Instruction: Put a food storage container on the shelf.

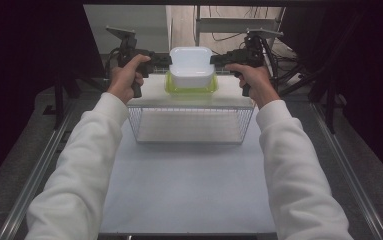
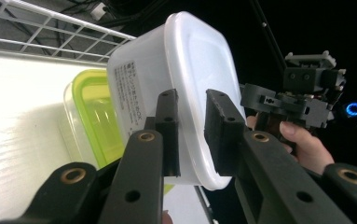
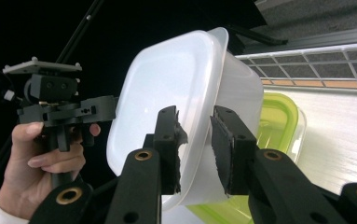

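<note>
A white plastic container (image 1: 191,65) hangs in the air between both grippers. My left gripper (image 1: 161,61) is shut on its left edge and my right gripper (image 1: 217,60) is shut on its right edge. In the left gripper view the jaws (image 2: 191,95) clamp the wall of the white container (image 2: 190,51), which is tilted. In the right gripper view the jaws (image 3: 195,114) pinch the rim of the same container (image 3: 167,79). Just below it sits a clear container with a yellow-green lid (image 1: 191,88) (image 2: 94,107) (image 3: 278,116).
A white wire basket (image 1: 191,125) stands on the white table (image 1: 189,190). The green-lidded container lies behind its near wall, with a wire wall (image 3: 316,58) beyond. Dark frames and cables flank the table. White sleeves (image 1: 79,165) reach in from the bottom.
</note>
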The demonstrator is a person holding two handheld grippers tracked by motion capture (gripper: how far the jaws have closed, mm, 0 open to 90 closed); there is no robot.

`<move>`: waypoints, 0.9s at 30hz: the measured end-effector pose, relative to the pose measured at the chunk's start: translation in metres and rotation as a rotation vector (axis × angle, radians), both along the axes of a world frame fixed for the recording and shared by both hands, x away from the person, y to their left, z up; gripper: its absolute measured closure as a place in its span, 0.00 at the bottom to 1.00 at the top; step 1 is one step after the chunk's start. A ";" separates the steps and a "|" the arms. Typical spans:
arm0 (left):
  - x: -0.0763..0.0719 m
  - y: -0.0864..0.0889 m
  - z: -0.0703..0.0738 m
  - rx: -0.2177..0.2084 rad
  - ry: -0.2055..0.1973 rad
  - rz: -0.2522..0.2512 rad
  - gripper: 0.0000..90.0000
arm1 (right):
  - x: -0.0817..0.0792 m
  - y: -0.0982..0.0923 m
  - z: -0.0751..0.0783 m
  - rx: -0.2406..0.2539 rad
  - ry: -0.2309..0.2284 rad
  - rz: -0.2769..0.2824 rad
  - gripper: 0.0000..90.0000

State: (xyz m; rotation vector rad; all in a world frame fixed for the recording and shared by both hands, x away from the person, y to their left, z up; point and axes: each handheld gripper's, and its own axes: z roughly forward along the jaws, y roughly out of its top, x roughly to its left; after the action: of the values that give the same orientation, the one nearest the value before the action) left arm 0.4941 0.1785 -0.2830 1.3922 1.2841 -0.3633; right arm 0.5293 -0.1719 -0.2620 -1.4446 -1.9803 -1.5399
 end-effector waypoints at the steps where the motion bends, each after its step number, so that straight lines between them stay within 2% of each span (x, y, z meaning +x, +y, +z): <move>1: 0.001 0.000 -0.001 -0.007 0.004 0.002 0.84 | 0.001 0.000 -0.001 0.004 0.006 -0.004 0.79; 5: 0.003 0.002 -0.004 -0.004 0.010 0.008 0.83 | 0.004 0.001 -0.005 0.024 0.035 -0.010 0.78; 19: 0.000 -0.001 -0.003 0.025 -0.041 0.017 0.80 | 0.002 0.002 -0.007 0.027 0.009 -0.017 0.75; 23: -0.004 0.000 0.002 0.019 -0.087 0.015 0.68 | 0.000 0.003 -0.003 0.047 -0.031 -0.019 0.63; 27: -0.013 0.001 0.009 0.059 -0.130 0.040 0.55 | -0.006 0.002 0.002 0.019 -0.079 -0.027 0.52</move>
State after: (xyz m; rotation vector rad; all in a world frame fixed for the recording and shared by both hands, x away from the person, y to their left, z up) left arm 0.4816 0.1794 -0.2743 1.4145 1.2224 -0.2056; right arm 0.5233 -0.1695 -0.2600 -1.4298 -1.9917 -1.6478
